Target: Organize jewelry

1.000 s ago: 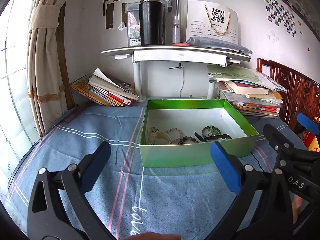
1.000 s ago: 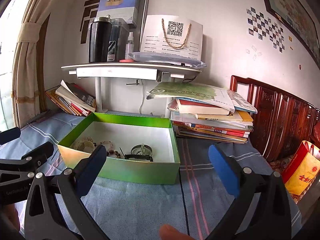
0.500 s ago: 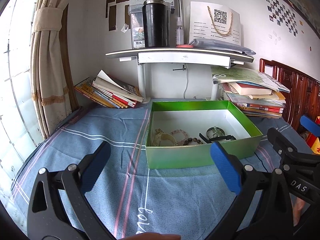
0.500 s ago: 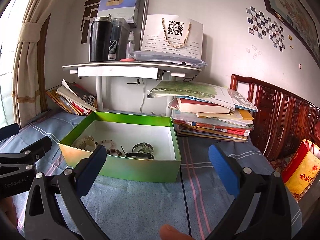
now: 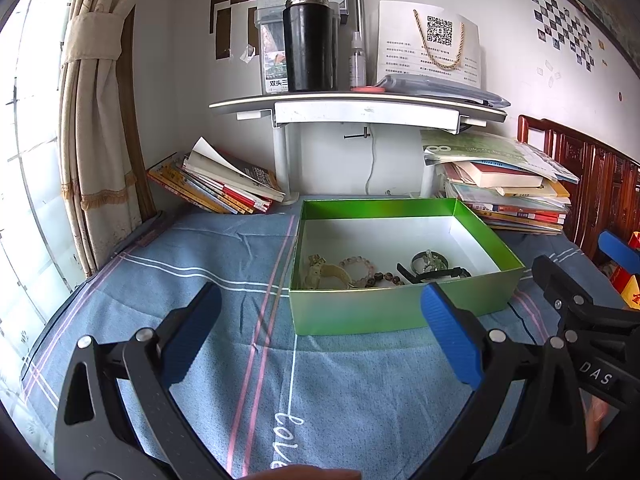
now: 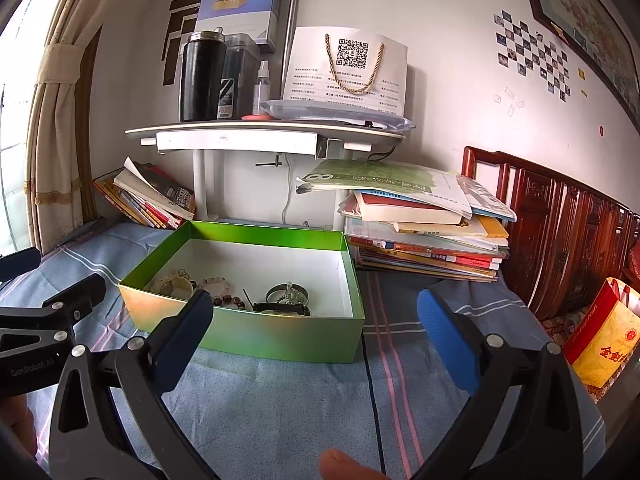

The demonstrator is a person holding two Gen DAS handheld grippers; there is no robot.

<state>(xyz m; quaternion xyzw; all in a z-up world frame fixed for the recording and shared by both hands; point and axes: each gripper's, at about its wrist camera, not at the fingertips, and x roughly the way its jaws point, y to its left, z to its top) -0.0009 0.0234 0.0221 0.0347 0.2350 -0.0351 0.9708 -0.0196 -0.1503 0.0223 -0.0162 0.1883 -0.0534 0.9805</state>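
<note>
An open green box [image 5: 384, 312] [image 6: 256, 336] stands on a blue cloth. Inside along its near wall lie a pale yellow bangle [image 5: 320, 270], a pink bead bracelet [image 5: 358, 264], dark beads [image 5: 386, 278], a black watch [image 5: 436, 274] and a silver bangle [image 6: 288, 294]. My left gripper [image 5: 320, 332] is open and empty, short of the box's near wall. My right gripper [image 6: 312, 332] is open and empty, in front of the box; it also shows at the right edge of the left wrist view [image 5: 576, 292].
A white shelf [image 5: 360, 106] with a black flask [image 5: 308, 44] stands behind the box. Book stacks lie at the back left [image 5: 216, 184] and back right [image 5: 508, 188]. A dark wooden headboard [image 6: 560, 232] and a red and yellow bag [image 6: 604, 344] are at the right.
Both grippers have drawn back and up a little from the box, so it looks smaller and further right in the left wrist view. Both stay open.
</note>
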